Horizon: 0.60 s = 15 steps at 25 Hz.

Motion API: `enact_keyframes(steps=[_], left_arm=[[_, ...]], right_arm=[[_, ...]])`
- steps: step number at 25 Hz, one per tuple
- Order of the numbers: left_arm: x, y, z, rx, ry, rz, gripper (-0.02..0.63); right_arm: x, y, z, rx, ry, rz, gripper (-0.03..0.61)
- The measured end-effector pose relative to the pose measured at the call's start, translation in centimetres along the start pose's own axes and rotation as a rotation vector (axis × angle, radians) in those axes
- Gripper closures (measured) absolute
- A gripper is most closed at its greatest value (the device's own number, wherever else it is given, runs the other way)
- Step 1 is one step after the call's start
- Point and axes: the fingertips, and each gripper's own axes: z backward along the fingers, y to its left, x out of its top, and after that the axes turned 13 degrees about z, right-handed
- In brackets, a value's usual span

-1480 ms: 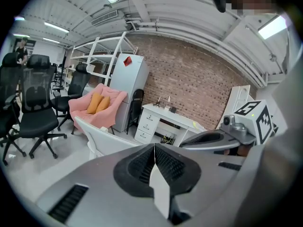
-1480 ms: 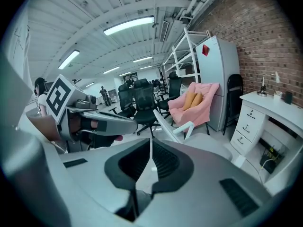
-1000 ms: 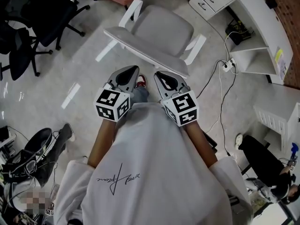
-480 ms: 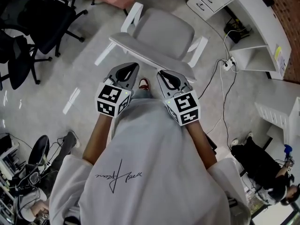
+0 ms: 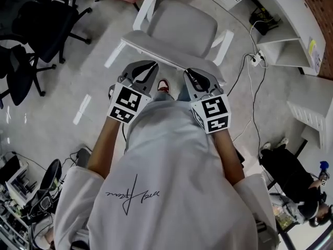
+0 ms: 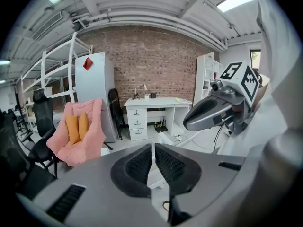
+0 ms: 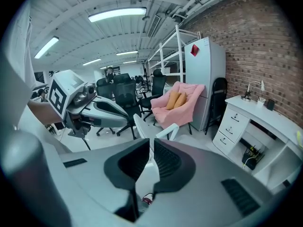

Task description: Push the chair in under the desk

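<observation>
We see a red-brick wall (image 6: 156, 60) at the far end, under a white ribbed ceiling (image 6: 142, 4) lit by long strip lights (image 7: 116, 14). The floor (image 5: 67, 87) is pale grey and glossy. Against the brick stand a white desk (image 6: 156, 101) with a drawer unit, a tall white cabinet (image 6: 94, 98) bearing a red diamond mark, and white open shelving (image 6: 52, 74). Near the cabinet sits a pink armchair (image 6: 87, 141) with two orange cushions (image 6: 71, 129). Black office chairs (image 5: 31, 30) cluster to one side, and a power strip (image 5: 254, 59) with trailing cables lies on the floor.
</observation>
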Motion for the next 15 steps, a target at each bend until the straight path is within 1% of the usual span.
enact_keyframes(steps=[3,5,6,9,12,15], left_arm=[[0.0,0.9,-0.2,0.038,0.055,-0.107,0.607],[-0.2,1.5,-0.3,0.051,0.079,-0.139,0.606],[-0.3,1.8,-0.5,0.055,0.088,-0.144,0.606],[-0.5,3.0,-1.0,0.08,0.12,-0.18,0.606],[-0.7,4.0,-1.3,0.114,0.155,-0.252,0.606],[-0.7,4.3,-1.9,0.116,0.186,-0.325,0.606]], right_arm=[[0.0,0.0,-0.5,0.016,0.005,0.006,0.536],[0.0,0.0,-0.9,0.027,0.008,0.005,0.485],[0.0,-0.1,-1.1,0.029,0.008,0.005,0.476],[0.4,-0.6,-1.8,0.032,0.006,0.022,0.474],[0.4,-0.4,-2.4,0.058,0.034,0.059,0.467],[0.0,0.0,-2.8,0.087,0.076,0.089,0.457]])
